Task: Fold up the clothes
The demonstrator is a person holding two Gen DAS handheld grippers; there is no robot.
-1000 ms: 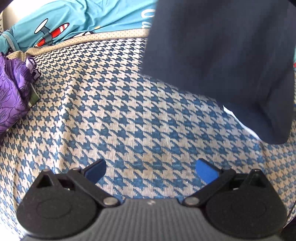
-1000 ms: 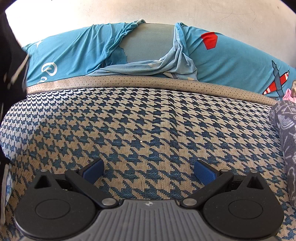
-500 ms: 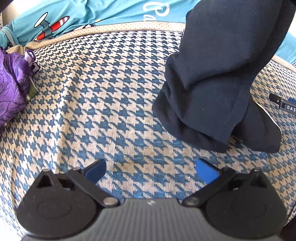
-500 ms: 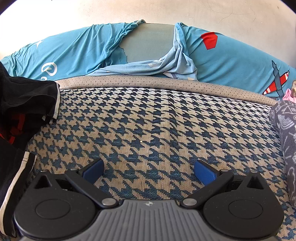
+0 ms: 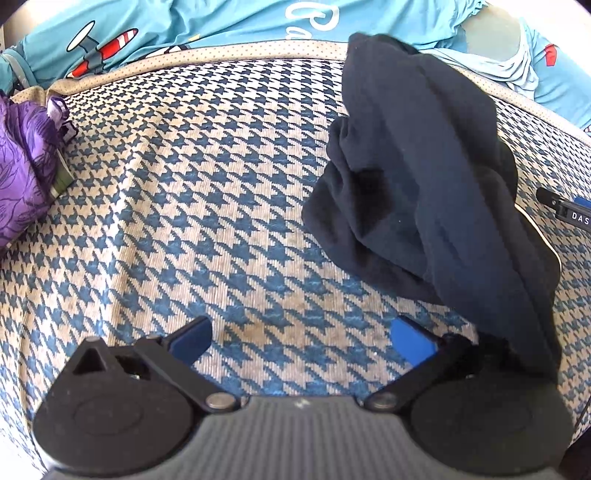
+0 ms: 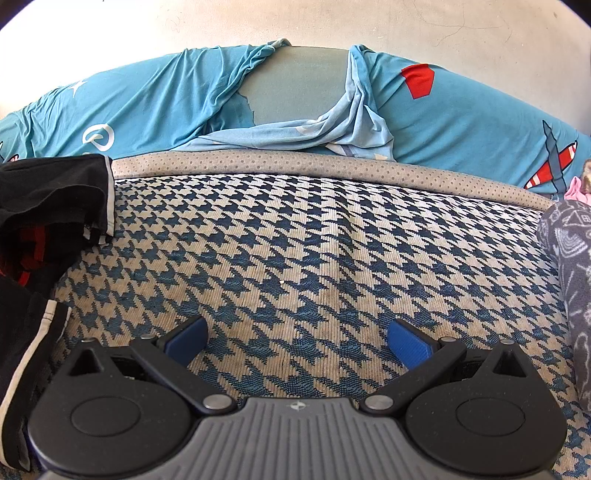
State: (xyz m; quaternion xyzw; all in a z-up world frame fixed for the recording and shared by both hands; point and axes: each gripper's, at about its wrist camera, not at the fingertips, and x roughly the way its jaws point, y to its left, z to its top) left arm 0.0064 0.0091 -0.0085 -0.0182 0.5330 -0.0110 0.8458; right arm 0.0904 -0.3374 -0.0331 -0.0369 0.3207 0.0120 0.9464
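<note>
Left wrist view, bottom of frame: we see the left hand-held gripper point(image 5: 301, 338) with its blue fingers spread wide, nothing between them, only bare houndstooth bed cover point(image 5: 192, 206) in the gap. Just right of its right finger the dark navy garment point(image 5: 424, 192) starts; its lower hem drapes down to that finger's linkage at lower right, and we cannot tell whether it touches. The garment is heaped in a crumpled mound, running from lower right up to the upper centre of the frame, with a thin white edge along its right side. Open cover fills the centre and left of the frame, room to move. Purple patterned cloth point(image 5: 26, 173) sits at the left edge, well apart from the garment. A dark tool tip with white letters point(image 5: 565, 210) pokes in at the right edge. Farther up, a beige dotted border point(image 5: 221, 55), then the turquoise plane-print sheet point(image 5: 184, 22) across the top.

Right wrist view, bottom: the right hand-held gripper point(image 6: 297, 341) is also wide apart and empty, over bare cover. The same garment point(image 6: 40, 221) shows black here, at the left edge, with white trim and a bit of red inside the folds. Centre is clear cover. Grey patterned fabric point(image 6: 569, 266) at the right edge. Beyond, the beige border, the turquoise sheet bunched round a grey-green panel point(image 6: 299, 85), and pale wall point(image 6: 295, 22) on top.
</note>
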